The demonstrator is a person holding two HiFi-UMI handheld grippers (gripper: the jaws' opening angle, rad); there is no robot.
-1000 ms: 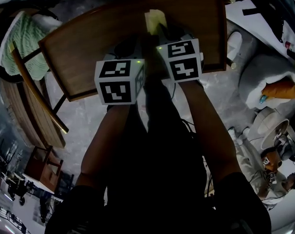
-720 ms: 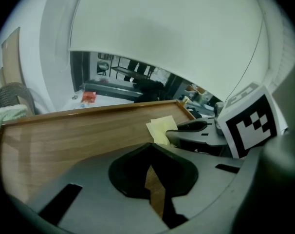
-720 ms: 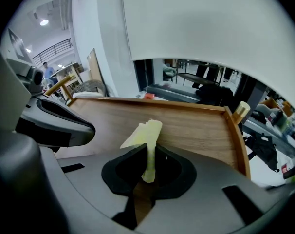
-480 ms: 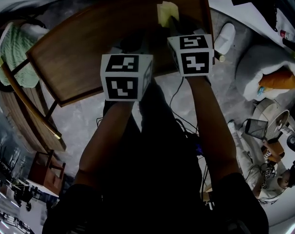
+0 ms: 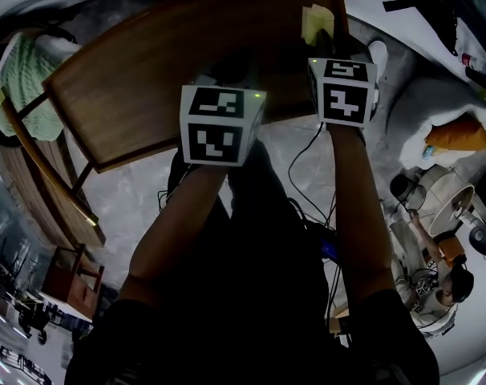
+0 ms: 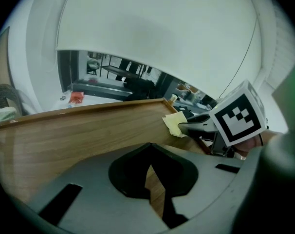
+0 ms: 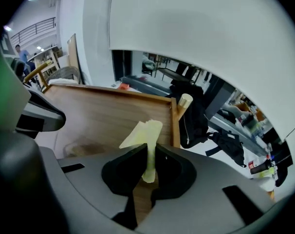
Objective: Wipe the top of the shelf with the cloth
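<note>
The brown wooden shelf top [image 5: 139, 79] fills the upper head view. A pale yellow cloth [image 5: 315, 18] lies at its far right end, beside the raised edge strip. My right gripper [image 5: 323, 40] is shut on this cloth [image 7: 146, 136], which stands up from between the jaws over the wood [image 7: 99, 113]. My left gripper [image 5: 227, 70] hovers over the shelf's near edge, left of the right one. Its jaws [image 6: 149, 168] are shut with nothing in them, only wood [image 6: 74, 130] showing through. The left gripper view also catches the cloth [image 6: 173, 124] and the right gripper [image 6: 198, 126].
A chair with a green cushion [image 5: 25, 79] and a wooden rail [image 5: 46, 155] stand left of the shelf. A black backpack [image 7: 192, 115] hangs past the shelf's right end. A white shoe [image 5: 377, 53], floor cables [image 5: 307, 179] and a seated person [image 5: 431, 283] are at the right.
Both grippers have moved right along the shelf top. The cloth in the right gripper went from near the middle to the right end.
</note>
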